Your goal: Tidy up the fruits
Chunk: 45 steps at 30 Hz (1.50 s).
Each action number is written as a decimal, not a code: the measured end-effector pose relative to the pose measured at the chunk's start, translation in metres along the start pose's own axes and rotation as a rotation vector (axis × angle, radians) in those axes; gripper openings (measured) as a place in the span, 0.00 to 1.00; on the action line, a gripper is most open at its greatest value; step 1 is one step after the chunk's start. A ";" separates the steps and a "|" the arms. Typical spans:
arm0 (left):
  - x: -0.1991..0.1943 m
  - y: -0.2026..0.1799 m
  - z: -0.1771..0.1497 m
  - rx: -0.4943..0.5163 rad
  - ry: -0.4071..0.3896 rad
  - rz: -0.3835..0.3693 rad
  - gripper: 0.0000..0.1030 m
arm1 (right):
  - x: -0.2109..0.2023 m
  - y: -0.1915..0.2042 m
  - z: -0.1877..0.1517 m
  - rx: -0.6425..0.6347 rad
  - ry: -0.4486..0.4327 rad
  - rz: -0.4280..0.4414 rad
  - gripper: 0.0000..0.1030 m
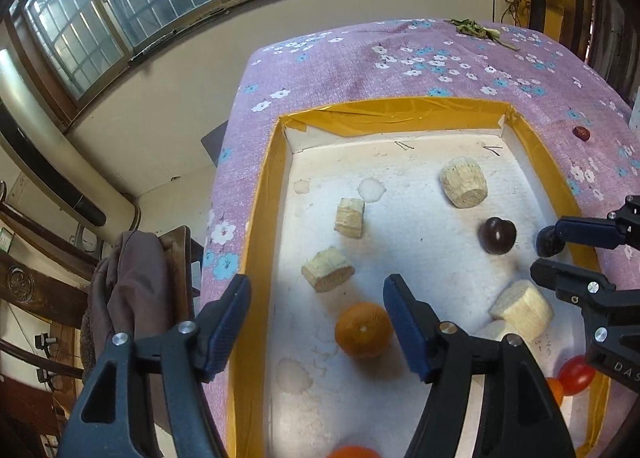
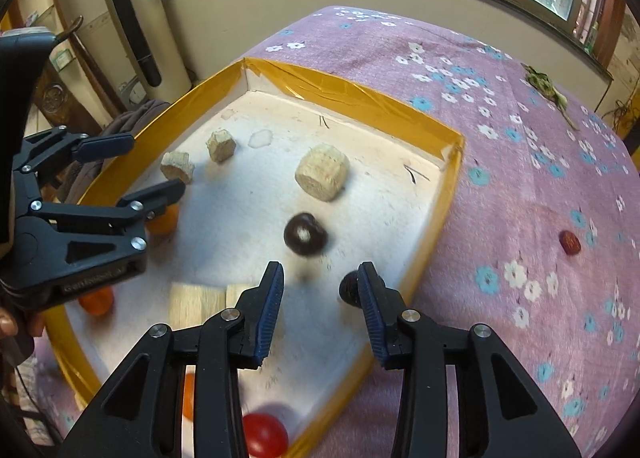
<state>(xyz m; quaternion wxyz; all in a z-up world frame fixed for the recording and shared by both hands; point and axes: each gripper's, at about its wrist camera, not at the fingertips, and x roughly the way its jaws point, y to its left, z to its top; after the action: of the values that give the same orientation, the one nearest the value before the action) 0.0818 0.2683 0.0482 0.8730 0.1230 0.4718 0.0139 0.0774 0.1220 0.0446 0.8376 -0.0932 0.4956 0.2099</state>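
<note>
Two grippers are hanging over the yellow-rimmed tray point(image 1: 256, 258), and I am judging the step in hand as letting go of fruit inside it, so I am keeping both well within its rim. My left gripper point(image 1: 316, 322) is standing spread, nothing pinched, with the orange point(image 1: 363, 330) lying free on the tray floor between its fingers. My right gripper point(image 2: 320, 306) is parted too, a small dark fruit point(image 2: 349, 290) touching one finger by the tray's right wall, the chestnut point(image 2: 305, 234) resting mid-tray.
</note>
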 end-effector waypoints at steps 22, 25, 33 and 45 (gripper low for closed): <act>-0.104 0.005 -0.114 -0.528 -0.059 0.004 0.97 | -0.088 -0.025 -0.111 0.001 -0.078 0.123 0.68; -0.120 -0.015 -0.129 -0.562 -0.086 -0.015 0.98 | -0.095 -0.032 -0.129 0.017 -0.085 0.117 0.69; -0.137 -0.050 -0.159 -0.622 -0.063 0.017 0.99 | -0.111 -0.032 -0.157 -0.025 -0.120 0.085 0.82; -0.140 -0.069 -0.157 -0.474 -0.071 0.008 1.00 | -0.139 -0.020 -0.166 0.018 -0.190 -0.105 0.97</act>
<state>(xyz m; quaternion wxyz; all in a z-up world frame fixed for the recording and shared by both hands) -0.1317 0.2129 0.0650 0.8934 -0.0832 0.4239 0.1235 -0.1034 0.0072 0.0832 0.8916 -0.0912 0.4101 0.1690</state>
